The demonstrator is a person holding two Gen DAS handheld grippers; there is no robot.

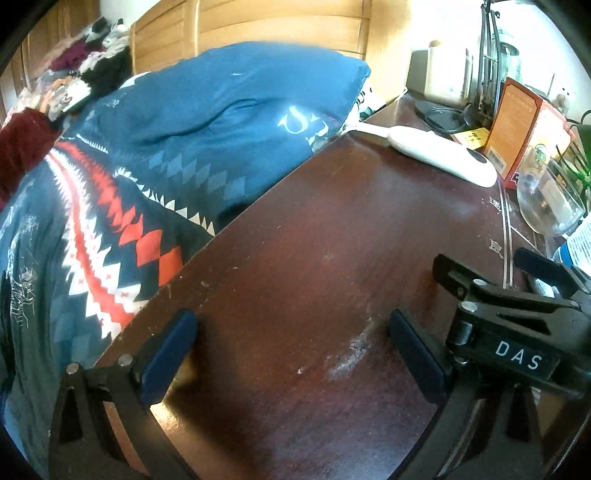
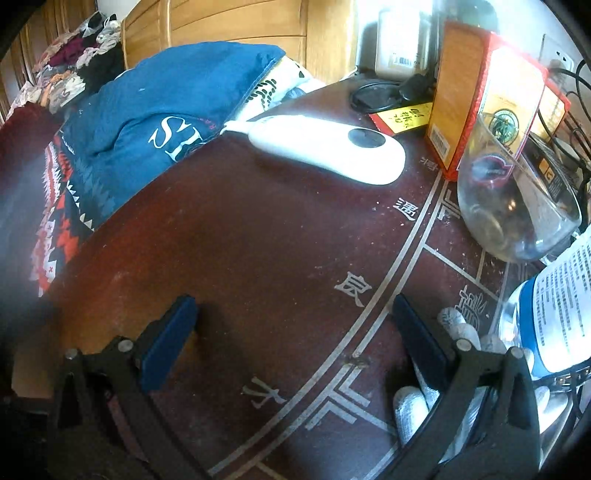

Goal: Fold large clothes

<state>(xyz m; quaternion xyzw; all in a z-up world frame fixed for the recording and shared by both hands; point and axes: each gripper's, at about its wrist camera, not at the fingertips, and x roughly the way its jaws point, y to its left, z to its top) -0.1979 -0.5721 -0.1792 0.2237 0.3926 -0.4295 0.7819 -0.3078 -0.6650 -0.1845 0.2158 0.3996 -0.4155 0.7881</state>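
Note:
A large blue garment [image 1: 221, 107] with white letters lies bunched on a bed left of the table, shown also in the right wrist view as the blue garment [image 2: 177, 92]. Under it spreads a navy, red and white zigzag fabric [image 1: 110, 236]. A dark red garment [image 1: 22, 144] lies at the far left. My left gripper [image 1: 293, 354] stands open over the bare dark red table [image 1: 295, 229], apart from the cloth. My right gripper [image 2: 293, 341] is open too, just above the table's inlaid lines. It also shows as the right gripper [image 1: 484, 260] beside the left one.
A white handheld device [image 2: 332, 147] lies on the table's far side. An orange box [image 2: 465, 110], a glass bowl [image 2: 517, 206] and a labelled bottle [image 2: 554, 317] crowd the right. A pile of clothes [image 1: 85, 62] sits by the wooden headboard [image 1: 258, 26]. White gloved fingers [image 2: 410, 410] show at the lower right.

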